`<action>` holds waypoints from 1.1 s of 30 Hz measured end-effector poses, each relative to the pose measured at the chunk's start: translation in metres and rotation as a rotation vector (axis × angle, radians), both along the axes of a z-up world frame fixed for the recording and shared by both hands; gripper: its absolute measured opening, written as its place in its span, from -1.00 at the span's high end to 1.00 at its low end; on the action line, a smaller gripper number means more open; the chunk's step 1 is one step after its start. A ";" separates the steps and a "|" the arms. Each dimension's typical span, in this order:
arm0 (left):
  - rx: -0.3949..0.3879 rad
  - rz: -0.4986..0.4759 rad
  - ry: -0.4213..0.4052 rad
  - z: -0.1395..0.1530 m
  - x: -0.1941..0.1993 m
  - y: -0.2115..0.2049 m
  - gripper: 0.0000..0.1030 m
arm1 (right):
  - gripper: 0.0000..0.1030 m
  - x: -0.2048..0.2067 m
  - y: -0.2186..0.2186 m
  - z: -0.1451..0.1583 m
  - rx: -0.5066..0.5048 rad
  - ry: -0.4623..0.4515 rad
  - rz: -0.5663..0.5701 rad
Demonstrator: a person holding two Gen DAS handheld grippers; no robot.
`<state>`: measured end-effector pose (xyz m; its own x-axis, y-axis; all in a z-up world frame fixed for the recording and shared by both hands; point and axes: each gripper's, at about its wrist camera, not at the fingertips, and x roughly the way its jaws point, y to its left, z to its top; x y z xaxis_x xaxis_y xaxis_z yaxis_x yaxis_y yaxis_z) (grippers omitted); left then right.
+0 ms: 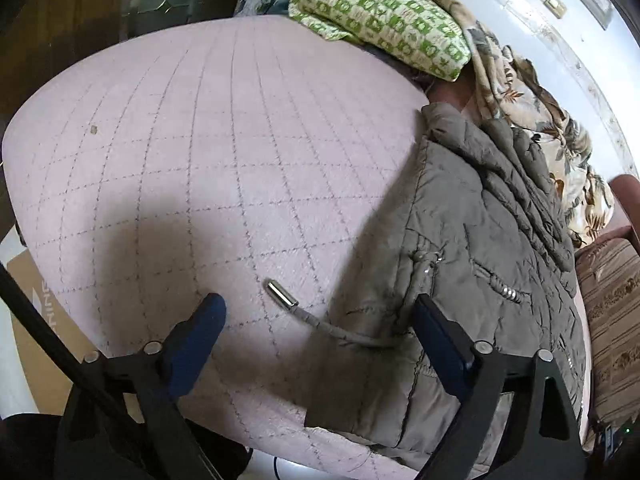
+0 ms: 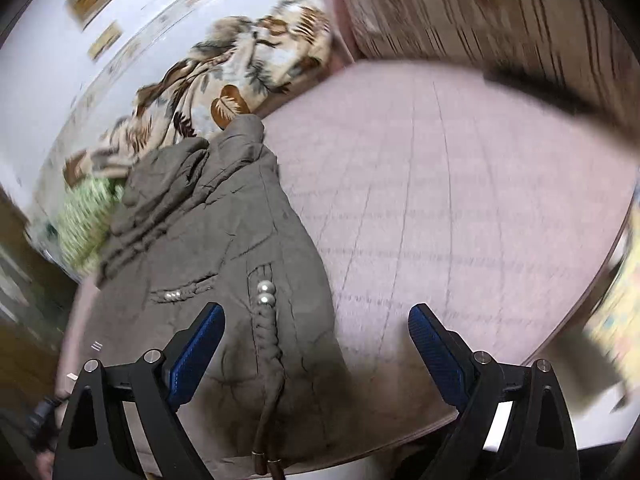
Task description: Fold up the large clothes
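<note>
On the pink quilted bed cover (image 1: 208, 152), the left part lies bare, and the left gripper (image 1: 316, 320) hangs over it with its 2 blue pads spread wide and nothing pinched between them. A drawstring (image 1: 340, 330) with a metal tip (image 1: 282, 293) trails across the gap between those pads, loose on the cover, touching neither.

Further right is the padded olive-brown jacket (image 1: 480, 240), already doubled into a long narrow shape. Its long axis runs from the near edge of the bed to the far side, where the collar end bunches up. The left gripper's right pad sits just at the jacket's left edge, so this hand is the closer one to that side.

In the right wrist view the jacket (image 2: 208, 248) lies to the left and the bare cover (image 2: 460, 208) to the right. The right gripper (image 2: 316, 350) is also wide apart and holds nothing; its left pad is over the jacket's near part beside a braided cord with 2 pearly beads (image 2: 265, 294), its right pad over bare cover. That view is smeared, so I would guess rather than swear the pads are clear of the cloth.

No containers here. Beyond the jacket, a green-and-white patterned cloth (image 1: 380, 20) and a leaf-print blanket (image 1: 520, 92) are heaped at the far side.
</note>
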<state>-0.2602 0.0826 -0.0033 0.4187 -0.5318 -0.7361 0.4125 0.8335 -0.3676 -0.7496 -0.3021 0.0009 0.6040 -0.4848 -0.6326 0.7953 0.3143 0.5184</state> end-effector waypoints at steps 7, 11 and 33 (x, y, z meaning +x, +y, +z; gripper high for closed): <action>-0.009 -0.065 0.007 -0.006 -0.026 -0.008 -0.59 | -0.62 -0.006 -0.007 -0.017 0.114 -0.117 -0.006; -0.046 -0.098 0.030 -0.012 -0.047 -0.005 -0.59 | -0.34 -0.001 0.001 -0.023 0.151 -0.170 0.033; 0.020 -0.239 -0.168 -0.008 -0.090 -0.070 -0.58 | 0.21 0.060 0.027 -0.029 0.113 -0.241 0.242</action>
<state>-0.3504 0.0122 -0.0114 0.4002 -0.6157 -0.6788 0.6515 0.7121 -0.2618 -0.6895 -0.2748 -0.0282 0.8312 -0.2445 -0.4994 0.5553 0.4090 0.7241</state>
